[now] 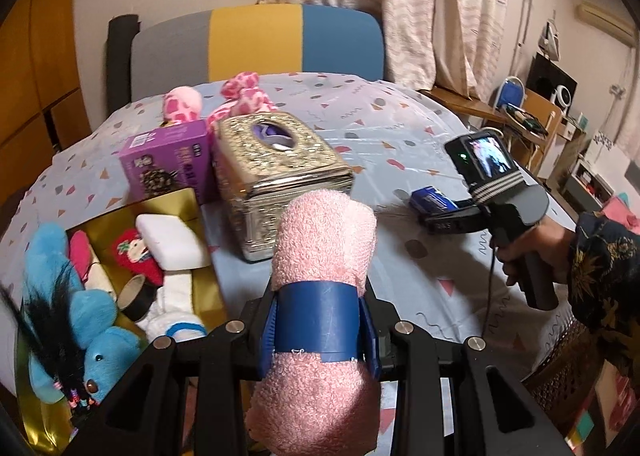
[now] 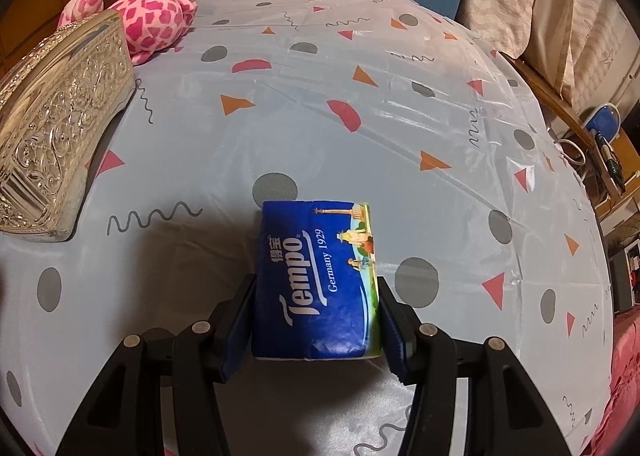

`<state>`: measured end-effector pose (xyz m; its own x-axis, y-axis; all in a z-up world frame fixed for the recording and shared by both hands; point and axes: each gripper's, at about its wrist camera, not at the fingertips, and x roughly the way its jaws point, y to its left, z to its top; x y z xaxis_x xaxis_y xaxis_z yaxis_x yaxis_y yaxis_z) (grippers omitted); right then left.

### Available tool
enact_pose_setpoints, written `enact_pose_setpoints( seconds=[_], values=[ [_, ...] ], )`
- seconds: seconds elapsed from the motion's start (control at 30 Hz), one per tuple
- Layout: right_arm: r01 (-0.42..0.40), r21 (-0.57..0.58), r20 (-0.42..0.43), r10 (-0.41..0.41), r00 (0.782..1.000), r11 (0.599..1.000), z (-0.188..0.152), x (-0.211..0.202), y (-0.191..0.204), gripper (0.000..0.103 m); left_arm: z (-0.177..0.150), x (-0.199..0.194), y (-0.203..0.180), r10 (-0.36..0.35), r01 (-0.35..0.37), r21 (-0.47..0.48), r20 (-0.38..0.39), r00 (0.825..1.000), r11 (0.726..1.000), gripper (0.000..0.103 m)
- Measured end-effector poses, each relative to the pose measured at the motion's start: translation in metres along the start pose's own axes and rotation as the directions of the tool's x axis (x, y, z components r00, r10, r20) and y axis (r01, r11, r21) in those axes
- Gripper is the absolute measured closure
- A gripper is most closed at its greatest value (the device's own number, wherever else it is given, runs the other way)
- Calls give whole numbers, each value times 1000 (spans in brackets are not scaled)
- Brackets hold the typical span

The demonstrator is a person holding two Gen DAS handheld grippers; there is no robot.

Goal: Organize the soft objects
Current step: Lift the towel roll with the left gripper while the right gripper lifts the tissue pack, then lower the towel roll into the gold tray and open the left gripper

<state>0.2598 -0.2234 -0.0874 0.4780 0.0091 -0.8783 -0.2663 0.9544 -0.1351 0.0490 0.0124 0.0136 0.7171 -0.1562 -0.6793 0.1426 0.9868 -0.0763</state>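
My left gripper [image 1: 320, 332] is shut on a rolled pink towel [image 1: 324, 244] with a blue band around it, held above the table's near edge. A blue Tempo tissue pack [image 2: 316, 276] lies on the patterned tablecloth [image 2: 360, 116] between the pads of my right gripper [image 2: 316, 320], and both pads touch its sides. In the left wrist view, that right gripper [image 1: 440, 212] and the tissue pack [image 1: 434, 200] sit to the right of the towel, with a hand [image 1: 528, 256] on the handle. An open gold box [image 1: 176, 200] at the left holds a blue plush [image 1: 92, 320], a white sponge [image 1: 172, 240] and other soft items.
An ornate silver tissue box [image 1: 280, 160] stands mid-table beside a purple carton [image 1: 168, 164]. A pink spotted plush [image 1: 240, 96] lies behind them. A tape roll [image 1: 136, 296] sits in the gold box. A grey, yellow and blue chair [image 1: 256, 40] stands beyond the table.
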Motion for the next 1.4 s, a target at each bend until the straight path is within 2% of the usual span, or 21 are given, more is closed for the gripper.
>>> enact_pose_setpoints(
  seconds=[0.23, 0.37, 0.53, 0.6, 0.7, 0.8, 0.9, 0.97, 1.07, 1.23, 1.3, 1.4],
  values=[
    [11, -11, 4, -11, 1000, 1000, -1, 0, 3, 49, -2, -9, 38, 13, -12, -88, 12, 1000, 996, 68],
    [15, -16, 5, -15, 1000, 1000, -1, -1, 4, 49, 5, -26, 87, 32, -21, -216, 44, 999, 976, 68],
    [15, -23, 7, -15, 1000, 1000, 0, -1, 5, 49, 6, -43, 161, 59, -25, -419, 69, 996, 908, 68],
    [16, -25, 7, -16, 1000, 1000, 0, -1, 6, 49, 4, -49, 184, 65, -24, -469, 73, 995, 883, 68],
    [18, -29, 7, -18, 1000, 999, 0, -1, 6, 49, -2, -47, 198, 53, -16, -511, 58, 997, 859, 68],
    [21, -30, 7, -21, 1000, 999, 0, -1, 7, 49, -5, -33, 207, -34, 56, -584, 49, 998, 810, 68],
    [23, -30, 7, -22, 1000, 999, 0, -2, 7, 49, 1, -15, 207, -109, 120, -639, 56, 992, 760, 68],
    [22, -32, 6, -22, 1000, 999, 0, -2, 7, 49, 6, -3, 204, -126, 133, -663, 59, 990, 737, 68],
    [24, -35, 6, -24, 1000, 999, 0, -2, 8, 49, 11, 22, 202, -89, 61, -660, -9, 996, 749, 67],
    [27, -41, 5, -27, 1000, 999, 0, -2, 9, 49, 9, 55, 199, -53, -22, -628, -100, 994, 778, 57],
    [26, -45, 4, -26, 1000, 999, 1, -1, 8, 49, 8, 52, 195, -45, -22, -607, -96, 994, 794, 45],
    [28, -47, 4, -28, 1000, 999, 1, -1, 9, 49, 12, 38, 185, -28, -13, -560, -65, 997, 828, 45]
  ],
)
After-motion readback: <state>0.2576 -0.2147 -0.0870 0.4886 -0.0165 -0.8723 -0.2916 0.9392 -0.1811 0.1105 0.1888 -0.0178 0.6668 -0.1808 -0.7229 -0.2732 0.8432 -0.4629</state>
